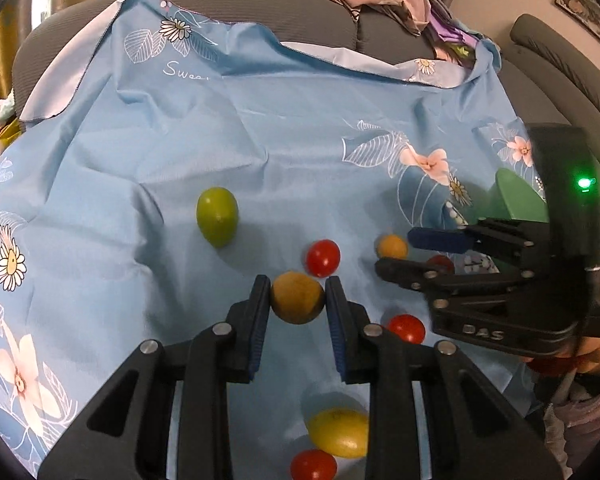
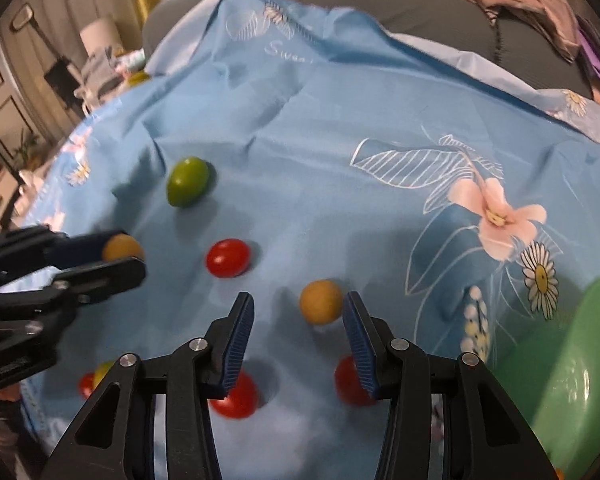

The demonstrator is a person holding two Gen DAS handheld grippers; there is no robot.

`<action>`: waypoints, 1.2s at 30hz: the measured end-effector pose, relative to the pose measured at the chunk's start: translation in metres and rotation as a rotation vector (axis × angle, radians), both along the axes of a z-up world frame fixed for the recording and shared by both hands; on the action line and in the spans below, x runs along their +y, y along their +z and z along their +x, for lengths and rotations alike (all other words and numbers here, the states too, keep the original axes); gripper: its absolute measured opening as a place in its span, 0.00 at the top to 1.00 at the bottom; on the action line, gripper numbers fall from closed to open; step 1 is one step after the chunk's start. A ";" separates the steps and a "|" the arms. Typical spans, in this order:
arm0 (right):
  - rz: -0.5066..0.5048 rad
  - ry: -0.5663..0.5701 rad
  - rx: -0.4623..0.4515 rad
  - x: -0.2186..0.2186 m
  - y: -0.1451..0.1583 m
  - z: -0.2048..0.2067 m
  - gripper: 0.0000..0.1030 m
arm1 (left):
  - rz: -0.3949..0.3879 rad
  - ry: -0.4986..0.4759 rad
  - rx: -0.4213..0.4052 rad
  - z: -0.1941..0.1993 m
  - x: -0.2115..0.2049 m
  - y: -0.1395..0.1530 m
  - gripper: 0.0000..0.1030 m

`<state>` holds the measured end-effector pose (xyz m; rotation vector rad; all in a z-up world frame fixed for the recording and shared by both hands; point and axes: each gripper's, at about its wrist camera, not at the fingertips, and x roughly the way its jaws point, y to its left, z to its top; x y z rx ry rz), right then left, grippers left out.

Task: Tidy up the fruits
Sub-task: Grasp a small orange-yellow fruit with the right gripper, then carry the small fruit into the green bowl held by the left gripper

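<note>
From the left wrist camera, the left gripper point(image 1: 297, 298) is clamped on an orange fruit point(image 1: 297, 297), both pads touching it above the blue floral cloth point(image 1: 260, 140). A green fruit point(image 1: 217, 216) lies far left, a red tomato point(image 1: 322, 257) just beyond the fingers.

From the right wrist camera, the right gripper point(image 2: 298, 312) stands spread wide around a second orange fruit point(image 2: 321, 301), which rests on the cloth near its right pad. A green bowl point(image 2: 580, 368) sits at the near right.
</note>
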<state>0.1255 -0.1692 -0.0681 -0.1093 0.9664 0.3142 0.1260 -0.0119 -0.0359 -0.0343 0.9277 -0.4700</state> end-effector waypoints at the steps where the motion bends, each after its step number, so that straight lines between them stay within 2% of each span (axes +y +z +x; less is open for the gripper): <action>1: -0.008 0.001 0.004 0.000 -0.001 0.003 0.53 | -0.002 0.000 0.001 0.001 0.002 0.000 0.73; 5: -0.032 0.003 0.016 0.002 -0.007 0.011 0.54 | -0.005 -0.003 0.007 0.001 0.005 -0.003 0.73; 8: -0.032 0.016 0.026 0.004 -0.011 0.012 0.72 | 0.004 -0.007 0.011 0.000 0.005 -0.004 0.73; 9: -0.034 0.022 0.027 0.004 -0.012 0.011 0.74 | 0.007 -0.008 0.012 0.000 0.004 -0.005 0.73; 17: -0.042 0.023 -0.040 0.006 -0.001 -0.001 0.74 | 0.012 -0.019 0.005 -0.004 0.002 0.000 0.73; 36: 0.090 -0.003 -0.198 -0.015 0.059 -0.084 0.74 | 0.020 -0.029 -0.055 -0.057 -0.009 0.038 0.73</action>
